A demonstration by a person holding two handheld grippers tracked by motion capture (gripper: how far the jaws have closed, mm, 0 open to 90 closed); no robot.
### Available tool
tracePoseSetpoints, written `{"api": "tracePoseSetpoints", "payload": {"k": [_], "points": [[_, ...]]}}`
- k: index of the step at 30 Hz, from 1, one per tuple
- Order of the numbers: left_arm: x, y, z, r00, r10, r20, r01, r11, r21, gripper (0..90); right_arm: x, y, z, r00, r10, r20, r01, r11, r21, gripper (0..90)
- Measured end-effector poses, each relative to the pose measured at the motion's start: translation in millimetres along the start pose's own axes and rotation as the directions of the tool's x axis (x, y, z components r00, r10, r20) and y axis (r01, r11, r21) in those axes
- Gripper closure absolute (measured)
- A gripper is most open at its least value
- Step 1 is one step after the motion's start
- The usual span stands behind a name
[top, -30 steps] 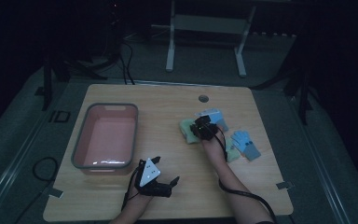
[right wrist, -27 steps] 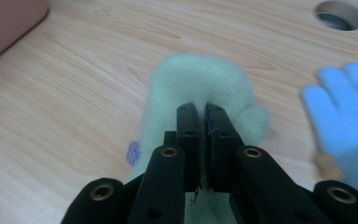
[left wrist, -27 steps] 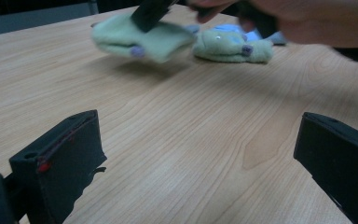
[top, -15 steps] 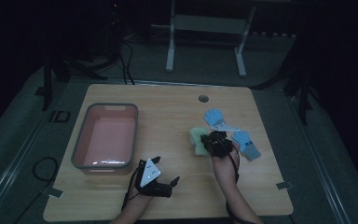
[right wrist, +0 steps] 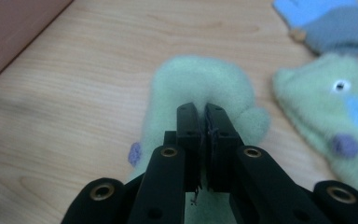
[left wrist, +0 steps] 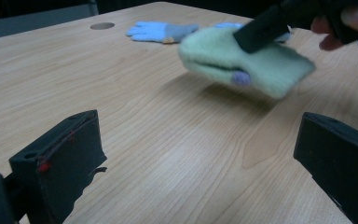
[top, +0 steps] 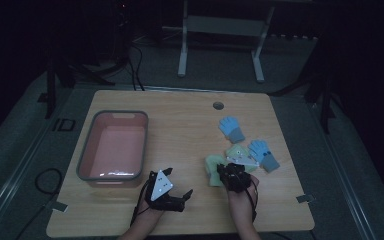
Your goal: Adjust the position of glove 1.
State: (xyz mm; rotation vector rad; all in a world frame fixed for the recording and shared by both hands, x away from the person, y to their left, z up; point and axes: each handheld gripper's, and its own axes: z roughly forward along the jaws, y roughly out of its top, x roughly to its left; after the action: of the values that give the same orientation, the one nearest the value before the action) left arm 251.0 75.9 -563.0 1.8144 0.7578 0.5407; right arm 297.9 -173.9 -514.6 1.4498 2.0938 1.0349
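My right gripper (top: 228,170) is shut on a pale green glove (top: 212,167), pinching a fold of it (right wrist: 200,81) near the table's front right. In the left gripper view that green glove (left wrist: 242,60) hangs just above the wood, casting a shadow, with the right gripper (left wrist: 279,21) clamped on top. A second green glove (top: 237,152) with an eye and a purple dot (right wrist: 335,112) lies just behind. Two blue gloves (top: 231,128) (top: 262,155) lie farther back. My left gripper (top: 179,182) rests open at the front centre, its jaws (left wrist: 200,154) wide apart and holding nothing.
A pink bin (top: 87,150) with a grey rim stands on the left half of the wooden table; its corner (right wrist: 14,28) is near the right gripper. A round hole (top: 218,105) sits near the table's far edge.
My right gripper has come toward the table's front edge, carrying the green glove away from the pile of gloves. The left gripper has stayed still.
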Motion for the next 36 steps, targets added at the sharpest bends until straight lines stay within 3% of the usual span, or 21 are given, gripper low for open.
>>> {"api": "tracePoseSetpoints", "payload": {"k": [13,19,25,29,36], "points": [[-0.4,-0.1,-0.1,1.0000,0.000,0.003,0.000,1.0000,0.000,1.5,2.7,-24.7,15.3,0.9994,0.002,0.034,-0.003,0.999,0.044,84.0],[0.6,-0.1,-0.2,1.0000,-0.008,0.005,0.008,1.0000,0.000,1.5,1.1,-27.7,19.9,0.9995,0.005,0.033,-0.006,0.999,0.043,69.8],[0.8,-0.1,-0.1,0.9999,-0.013,0.004,0.013,0.9999,0.001,1.5,-3.6,-23.2,14.1,0.9999,0.001,-0.014,-0.001,0.999,0.037,61.6],[1.9,-0.6,-1.2,0.9997,-0.023,0.000,0.023,0.9997,-0.011,1.5,-15.5,-16.6,9.4,0.9977,-0.020,-0.065,0.022,0.999,0.028,61.2],[2.1,-1.5,-3.1,0.9995,-0.031,-0.005,0.031,0.9990,-0.032,1.5,-45.8,2.4,3.1,0.9910,-0.108,-0.078,0.110,0.994,0.018,60.6]]}}
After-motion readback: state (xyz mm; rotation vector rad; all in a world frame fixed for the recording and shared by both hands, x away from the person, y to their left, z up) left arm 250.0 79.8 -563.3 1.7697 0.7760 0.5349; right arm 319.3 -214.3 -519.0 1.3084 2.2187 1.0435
